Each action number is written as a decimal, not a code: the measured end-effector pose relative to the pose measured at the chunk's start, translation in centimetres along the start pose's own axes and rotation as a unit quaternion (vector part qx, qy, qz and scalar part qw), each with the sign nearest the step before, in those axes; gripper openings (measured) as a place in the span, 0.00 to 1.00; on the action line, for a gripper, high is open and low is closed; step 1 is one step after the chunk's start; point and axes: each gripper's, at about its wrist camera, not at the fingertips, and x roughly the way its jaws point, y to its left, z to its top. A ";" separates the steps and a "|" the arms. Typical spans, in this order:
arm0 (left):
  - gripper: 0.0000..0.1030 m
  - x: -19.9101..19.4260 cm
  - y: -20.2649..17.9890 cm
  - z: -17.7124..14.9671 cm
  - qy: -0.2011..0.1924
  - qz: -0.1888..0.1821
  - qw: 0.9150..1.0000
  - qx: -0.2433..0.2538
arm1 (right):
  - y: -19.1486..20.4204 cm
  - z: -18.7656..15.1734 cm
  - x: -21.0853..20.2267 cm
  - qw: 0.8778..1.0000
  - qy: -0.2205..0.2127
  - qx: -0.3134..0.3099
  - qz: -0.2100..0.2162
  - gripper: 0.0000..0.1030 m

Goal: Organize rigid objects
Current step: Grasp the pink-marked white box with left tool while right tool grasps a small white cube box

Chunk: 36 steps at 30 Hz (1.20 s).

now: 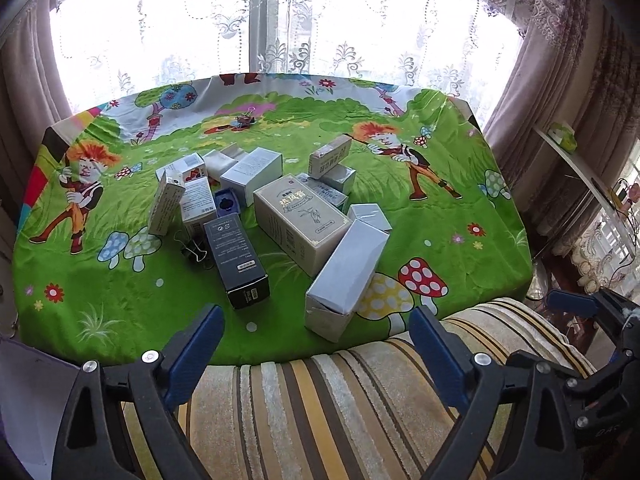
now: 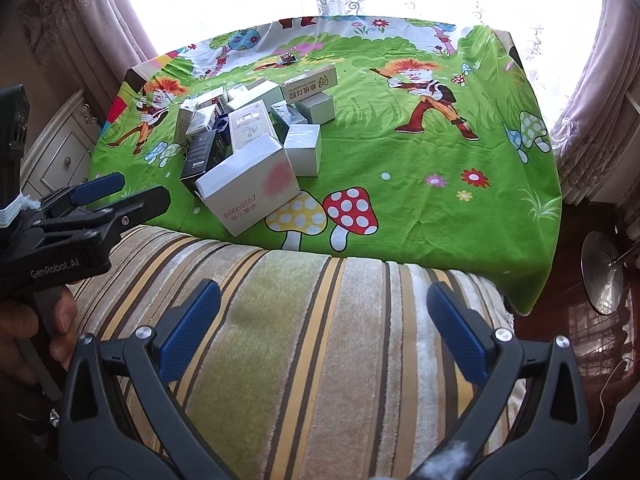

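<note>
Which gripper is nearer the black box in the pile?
Left. The left gripper hangs open just short of the black box; the right gripper sits farther back, over the striped cushion.

At the lower edge of both views the gripper bodies are cut off, small boxes (image 1: 192, 168) at the back of the pile are half hidden behind nearer ones with print too small to read, and the windows at the top are blown out white.

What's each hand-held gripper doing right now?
Left hand-held gripper: open, nothing between its jaws.
Right hand-held gripper: open, nothing between its jaws.
</note>
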 end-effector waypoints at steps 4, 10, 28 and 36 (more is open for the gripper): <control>0.89 2.8 -1.1 1.5 0.024 -0.005 0.999 0.038 | -1.6 2.1 0.2 1.000 -0.003 -0.007 0.004 1.00; 0.83 6.1 -1.9 2.6 0.059 -0.013 0.996 0.072 | -3.4 4.6 2.4 1.000 0.002 0.000 0.020 1.00; 0.34 5.2 0.9 1.8 0.074 -0.096 0.993 0.003 | -0.5 9.5 10.2 0.998 0.024 -0.023 0.045 0.93; 0.34 1.0 5.5 0.0 0.031 -0.105 0.990 -0.083 | 1.5 10.5 13.4 0.997 0.050 -0.040 0.033 0.85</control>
